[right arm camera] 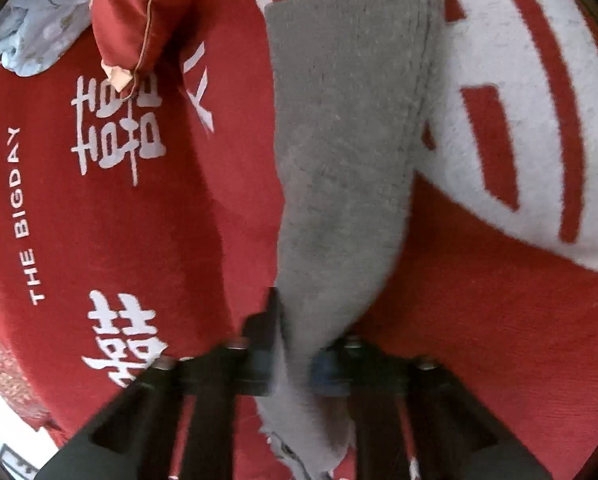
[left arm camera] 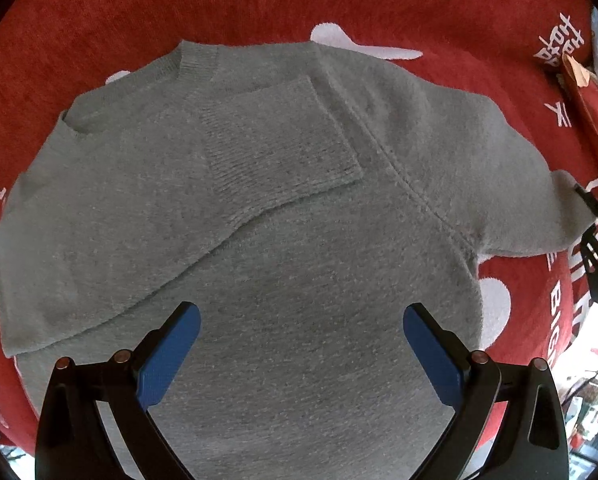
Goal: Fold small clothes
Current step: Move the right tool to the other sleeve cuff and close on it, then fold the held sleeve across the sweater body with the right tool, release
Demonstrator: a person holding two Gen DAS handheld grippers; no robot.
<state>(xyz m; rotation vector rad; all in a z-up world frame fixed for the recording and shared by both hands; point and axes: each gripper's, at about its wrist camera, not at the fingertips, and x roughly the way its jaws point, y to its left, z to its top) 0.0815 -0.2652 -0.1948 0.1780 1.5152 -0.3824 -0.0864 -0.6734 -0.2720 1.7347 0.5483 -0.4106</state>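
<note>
A grey sweater lies flat on a red blanket printed with white characters and the words "THE BIGDAY". In the left wrist view the garment fills most of the frame, neckline toward the upper left. One sleeve is folded across the chest, its ribbed cuff resting on the body of the sweater. The other sleeve stretches out to the right, over the blanket.

The left gripper hangs above the sweater's lower body, pointing straight down. Its blue pads stand wide apart with only flat knit showing between them; they grip nothing.

At the far right edge of that view, the right gripper meets the end of the outstretched sleeve.

The right wrist view shows the grip close up. The right gripper is clamped on the sleeve, its jaws drawn nearly together with the grey knit pinched between them. The sleeve runs up and away from the fingers toward the top of the frame, where a ribbed band lies on a large white character. A loose end of fabric trails below the fingers toward the bottom edge. The picture is somewhat blurred near the jaws.

A red cushion with pale piping sits on the blanket at upper left, beside a crumpled pale blue cloth.
</note>
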